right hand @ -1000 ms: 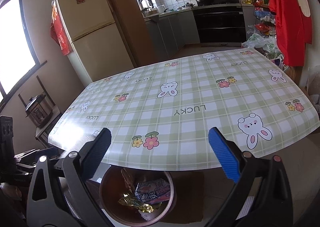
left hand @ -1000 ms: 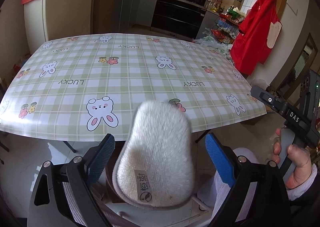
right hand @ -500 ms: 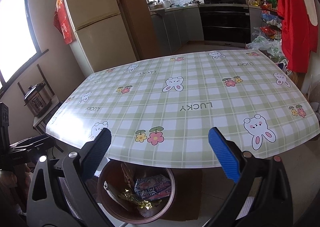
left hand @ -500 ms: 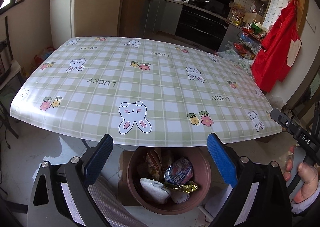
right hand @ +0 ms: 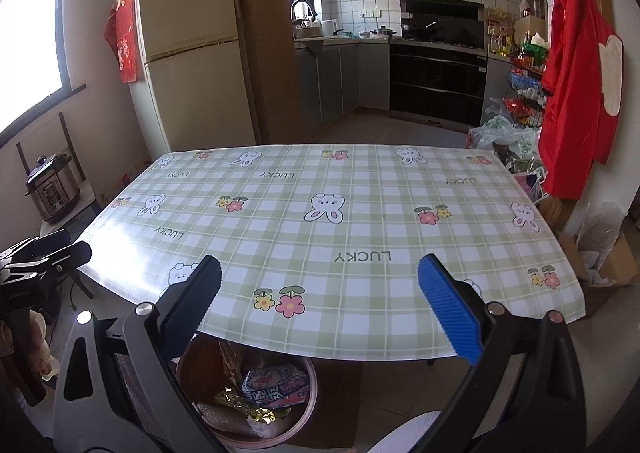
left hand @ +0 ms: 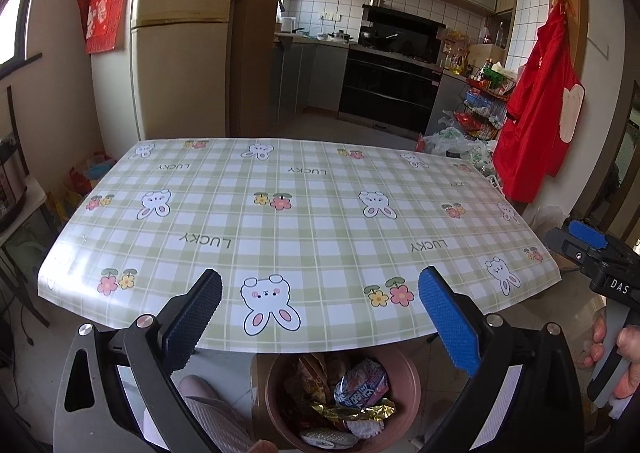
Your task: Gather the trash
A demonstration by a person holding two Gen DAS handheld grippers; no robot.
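Observation:
A brown round bin (left hand: pixel 404 381) stands on the floor under the table's near edge, holding snack wrappers (left hand: pixel 360 375), gold foil and a white pad. It also shows in the right wrist view (right hand: pixel 308 393). My left gripper (left hand: pixel 320 317) is open and empty, raised above the bin in front of the table. My right gripper (right hand: pixel 320 313) is open and empty too, to the right of the left one; it shows at the right edge of the left wrist view (left hand: pixel 592 249). The table (left hand: pixel 300 221) has a green checked cloth with bunnies.
A fridge (left hand: pixel 180 33) stands behind the table on the left. Kitchen cabinets and an oven (left hand: pixel 392 81) are at the back. A red apron (left hand: pixel 540 105) hangs on the right above bags on the floor. A pressure cooker (right hand: pixel 52 189) sits at the left.
The white pad that was between the left gripper's fingers now lies in the bin. Both grippers have risen and tilted up, so more of the table and kitchen shows.

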